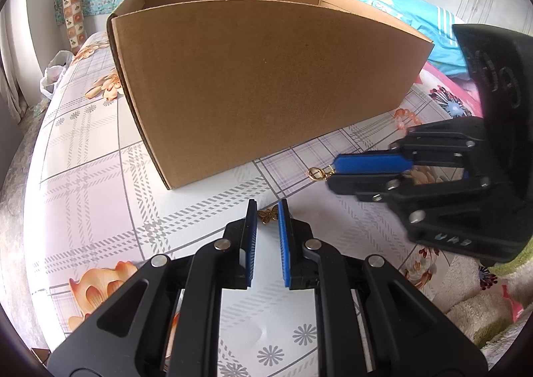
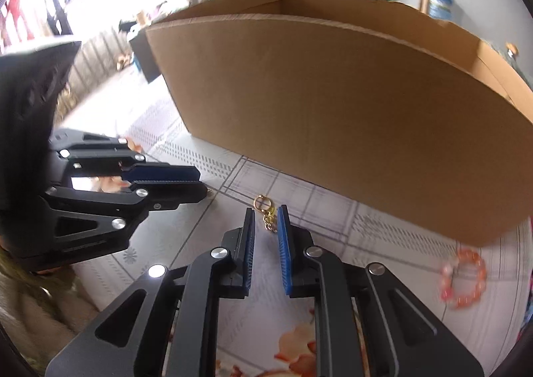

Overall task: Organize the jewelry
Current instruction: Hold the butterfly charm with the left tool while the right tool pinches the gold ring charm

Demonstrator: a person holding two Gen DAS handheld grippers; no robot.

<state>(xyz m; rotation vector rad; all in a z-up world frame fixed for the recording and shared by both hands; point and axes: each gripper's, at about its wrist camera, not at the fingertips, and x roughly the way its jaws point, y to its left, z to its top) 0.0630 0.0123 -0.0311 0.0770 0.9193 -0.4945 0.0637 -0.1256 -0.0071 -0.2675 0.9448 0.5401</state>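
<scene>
A small gold butterfly charm [image 1: 268,214] lies on the tablecloth between the tips of my left gripper [image 1: 267,213], whose jaws stand open around it. A gold chain with a ring clasp [image 2: 267,215] lies between the tips of my right gripper [image 2: 266,220], also open; the clasp shows in the left wrist view [image 1: 318,173] at the right gripper's tip [image 1: 336,173]. An orange bead bracelet [image 2: 463,278] lies to the right. A large open cardboard box [image 1: 266,77] stands just behind; it also shows in the right wrist view [image 2: 333,110].
The table [image 1: 100,177] has a plaid and floral cloth. Blue fabric [image 1: 416,20] lies at the back right, a white plastic bag [image 1: 55,73] at the left edge. The left gripper [image 2: 196,183] reaches in from the left in the right wrist view.
</scene>
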